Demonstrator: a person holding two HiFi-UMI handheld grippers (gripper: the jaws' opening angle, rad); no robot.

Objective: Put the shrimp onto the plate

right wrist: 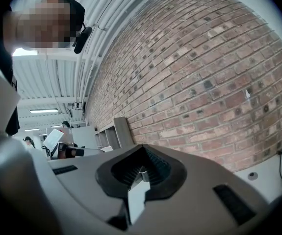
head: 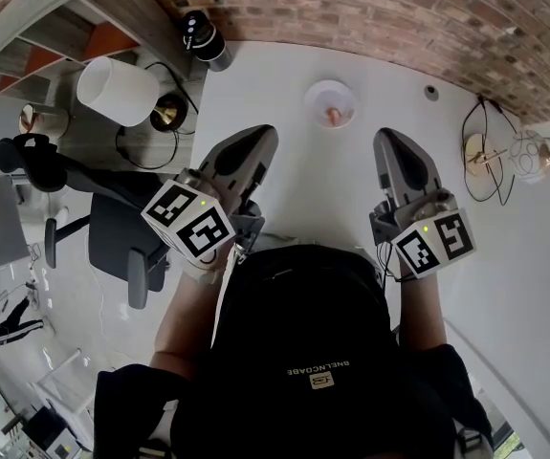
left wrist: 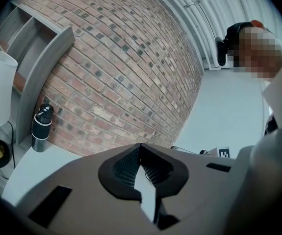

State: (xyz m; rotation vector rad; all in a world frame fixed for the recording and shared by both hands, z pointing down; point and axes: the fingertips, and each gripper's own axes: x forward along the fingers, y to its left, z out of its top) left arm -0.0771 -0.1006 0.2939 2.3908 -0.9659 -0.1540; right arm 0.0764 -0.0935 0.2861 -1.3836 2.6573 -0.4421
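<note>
Two tools hover over the counter (head: 504, 256), each pressed together and empty: left tool (head: 253, 143), right tool (head: 395, 147). Ahead of both tips, the shrimp (head: 333, 116) seems to lie on the plate (head: 315, 92) already. If so, best to hold both tools clear of it.

Tabletop (head: 284, 113): smooth, matt white. Brick wall (head: 370, 8): rough, unglazed. Left hand-held gripper (head: 257, 142): matt grey plastic. Lamp base (head: 166, 113): glossy metal.

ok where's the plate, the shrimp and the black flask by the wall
plate (head: 312, 97), head view, bare left part of its rim
shrimp (head: 333, 116), head view, middle of its body
flask (left wrist: 40, 133), left gripper view, middle of its body below the cap
</note>
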